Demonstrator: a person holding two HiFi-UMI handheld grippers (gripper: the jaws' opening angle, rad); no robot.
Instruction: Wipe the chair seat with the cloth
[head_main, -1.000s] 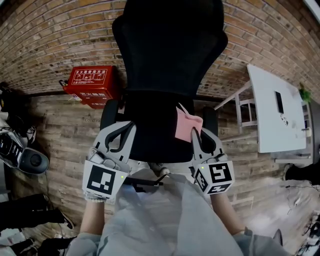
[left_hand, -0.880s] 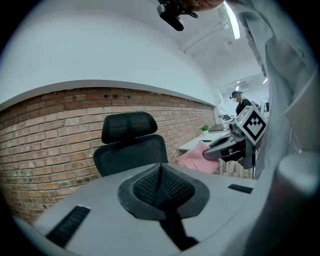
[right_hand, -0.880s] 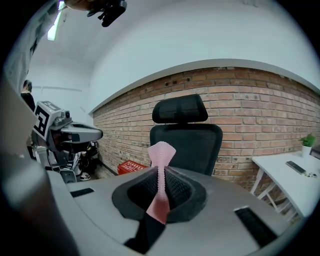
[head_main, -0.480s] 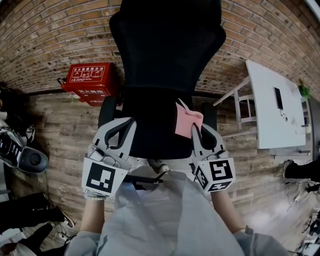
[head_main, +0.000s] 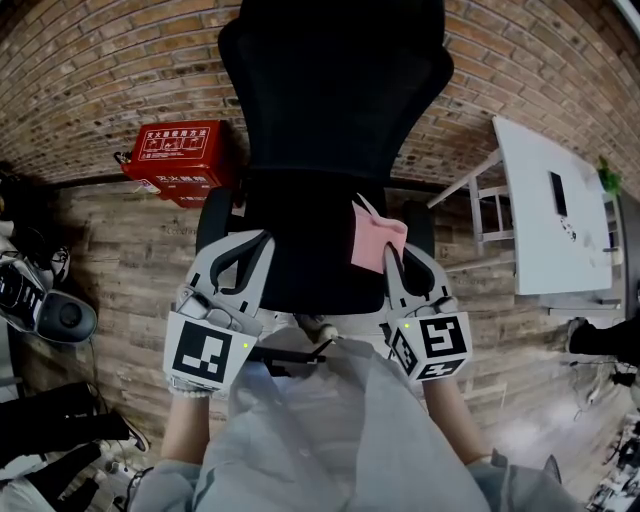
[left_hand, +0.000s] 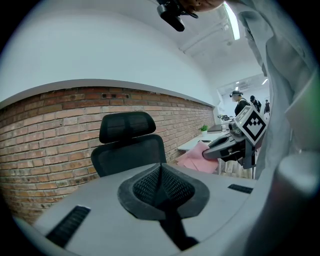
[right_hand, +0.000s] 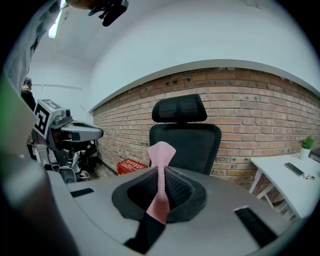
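Chair (head_main: 335, 100) top beyond the upper edge; lower end of the cloth (head_main: 375, 240) behind the right hand-held gripper (head_main: 395, 258)

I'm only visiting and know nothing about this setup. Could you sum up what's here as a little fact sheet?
Chair: black mesh office chair with headrest
Seat: black chair seat
Cloth: pink woven cloth, over the seat's right side; contact unclear
Right hand-held gripper: shut on the cloth
Left hand-held gripper: shut, empty, near the seat's left edge
Nearby: red box on the floor, white table
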